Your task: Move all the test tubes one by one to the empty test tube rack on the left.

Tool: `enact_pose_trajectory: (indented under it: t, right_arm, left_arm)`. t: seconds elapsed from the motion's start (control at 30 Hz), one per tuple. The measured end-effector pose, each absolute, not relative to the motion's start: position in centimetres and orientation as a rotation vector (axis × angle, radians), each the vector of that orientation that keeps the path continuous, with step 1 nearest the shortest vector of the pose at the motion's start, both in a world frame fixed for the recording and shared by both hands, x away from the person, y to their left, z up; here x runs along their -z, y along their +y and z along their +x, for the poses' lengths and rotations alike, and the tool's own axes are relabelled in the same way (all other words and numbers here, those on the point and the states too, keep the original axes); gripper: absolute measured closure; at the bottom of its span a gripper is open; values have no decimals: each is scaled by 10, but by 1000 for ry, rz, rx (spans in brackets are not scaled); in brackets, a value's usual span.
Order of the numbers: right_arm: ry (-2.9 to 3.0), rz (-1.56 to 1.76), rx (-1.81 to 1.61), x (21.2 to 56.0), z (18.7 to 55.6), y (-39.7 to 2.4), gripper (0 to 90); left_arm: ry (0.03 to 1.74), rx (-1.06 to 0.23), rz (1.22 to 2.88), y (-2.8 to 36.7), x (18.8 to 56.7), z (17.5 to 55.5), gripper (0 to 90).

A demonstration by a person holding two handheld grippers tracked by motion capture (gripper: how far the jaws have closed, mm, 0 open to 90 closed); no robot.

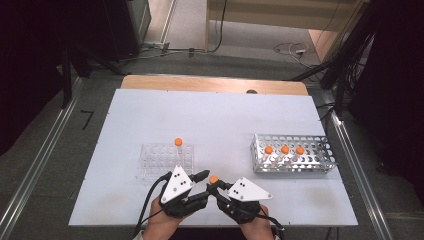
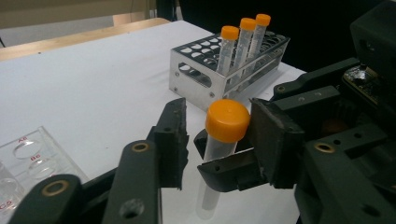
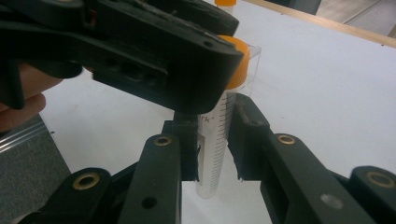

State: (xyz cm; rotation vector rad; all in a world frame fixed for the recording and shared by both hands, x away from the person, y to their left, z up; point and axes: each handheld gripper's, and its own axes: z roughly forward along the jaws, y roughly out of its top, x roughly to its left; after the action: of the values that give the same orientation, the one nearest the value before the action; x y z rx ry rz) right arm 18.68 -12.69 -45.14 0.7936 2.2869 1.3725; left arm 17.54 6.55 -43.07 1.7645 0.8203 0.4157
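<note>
A clear tube with an orange cap (image 1: 213, 179) stands upright near the table's front edge, between my two grippers. My right gripper (image 1: 218, 190) is shut on the tube's graduated body (image 3: 215, 140), one pad on each side. My left gripper (image 1: 205, 185) reaches in from the left at cap height. Its jaws stand around the orange cap (image 2: 228, 120): the right pad (image 2: 268, 135) is against the cap, and a narrow gap separates the left pad (image 2: 173, 140) from it. I cannot tell whether the tube's tip rests on the white tabletop.
A clear plastic rack (image 1: 155, 162) just beyond my left gripper holds one orange-capped tube (image 1: 178, 143). At the right, a metal rack (image 1: 292, 168) carries three orange-capped tubes (image 2: 243, 37). The white tabletop (image 1: 210, 120) ends close behind both hands.
</note>
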Motion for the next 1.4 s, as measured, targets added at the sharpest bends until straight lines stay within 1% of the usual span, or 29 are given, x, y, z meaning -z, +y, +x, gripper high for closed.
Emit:
enact_pose_trajectory:
  t: [0.2, 0.3, 0.6, 0.67, 0.73, 0.8, 0.83, 0.9, 1.03, 1.2, 1.4]
  right_arm:
    - [2288, 792, -1379, 451, 187, -126, 718]
    - [2288, 793, -1379, 451, 187, -126, 718]
    - [2282, 788, -1389, 450, 187, -127, 705]
    - [2287, 790, -1394, 449, 187, -128, 627]
    - [2291, 800, -1398, 448, 188, -130, 571]
    - [2296, 808, -1400, 447, 189, -131, 549]
    - [2295, 808, -1402, 447, 190, -132, 524]
    - [2306, 820, -1400, 446, 191, -134, 446]
    - [2314, 831, -1391, 445, 193, -139, 360]
    - [2311, 849, -1375, 445, 195, -147, 329]
    - [2283, 875, -1375, 442, 197, -159, 331]
  left_arm:
    - [814, -413, 1770, 64, 431, 176, 632]
    - [806, -412, 1772, 63, 432, 175, 676]
    - [797, -427, 1771, 63, 429, 173, 698]
    - [797, -428, 1763, 64, 427, 173, 698]
    - [799, -432, 1755, 66, 425, 173, 698]
    - [804, -437, 1748, 69, 423, 173, 698]
    - [807, -439, 1745, 71, 422, 173, 698]
    - [817, -446, 1737, 74, 420, 174, 698]
    - [839, -456, 1719, 81, 415, 176, 699]
    - [869, -465, 1693, 92, 409, 178, 699]
    - [887, -483, 1667, 104, 400, 179, 699]
